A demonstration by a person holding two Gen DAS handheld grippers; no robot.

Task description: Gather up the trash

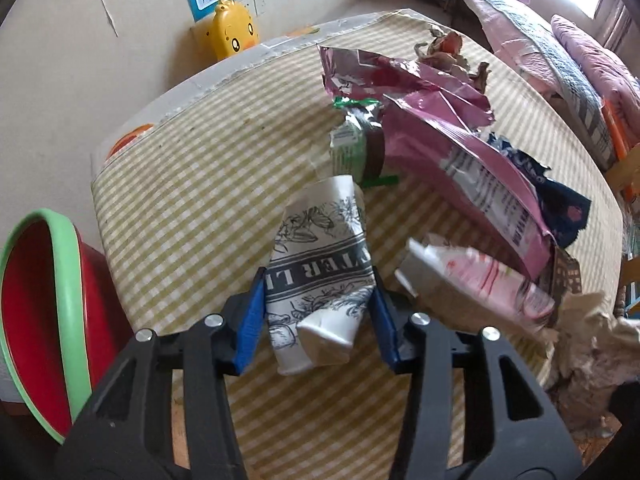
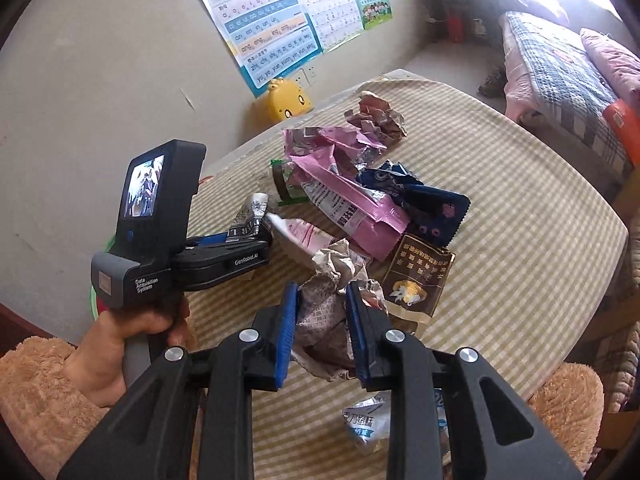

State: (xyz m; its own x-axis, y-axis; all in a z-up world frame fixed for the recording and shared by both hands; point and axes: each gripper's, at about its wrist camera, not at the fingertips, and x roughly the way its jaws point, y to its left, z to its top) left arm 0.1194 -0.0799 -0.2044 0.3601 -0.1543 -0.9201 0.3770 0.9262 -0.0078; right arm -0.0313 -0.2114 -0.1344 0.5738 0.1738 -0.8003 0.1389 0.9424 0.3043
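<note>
A crushed white paper cup (image 1: 320,264) with black print lies on the checked tablecloth (image 1: 192,168). My left gripper (image 1: 318,280) is shut on it, a blue pad pressing each side. In the right wrist view the left gripper (image 2: 256,236) is held in a hand at the table's left edge. My right gripper (image 2: 322,288) is shut on a crumpled printed paper wad (image 2: 324,316), held just above the cloth. Beyond them lies a pile of trash: a pink snack bag (image 2: 348,204), a dark blue wrapper (image 2: 432,204), a brown-gold packet (image 2: 416,280) and a pink-white wrapper (image 1: 480,276).
A red basin with a green rim (image 1: 40,304) stands left of the table. A green carton (image 1: 352,148) and crumpled brown paper (image 2: 376,116) lie farther back. A white-blue wrapper (image 2: 368,420) lies under my right gripper. A bed (image 2: 560,72) stands at the right.
</note>
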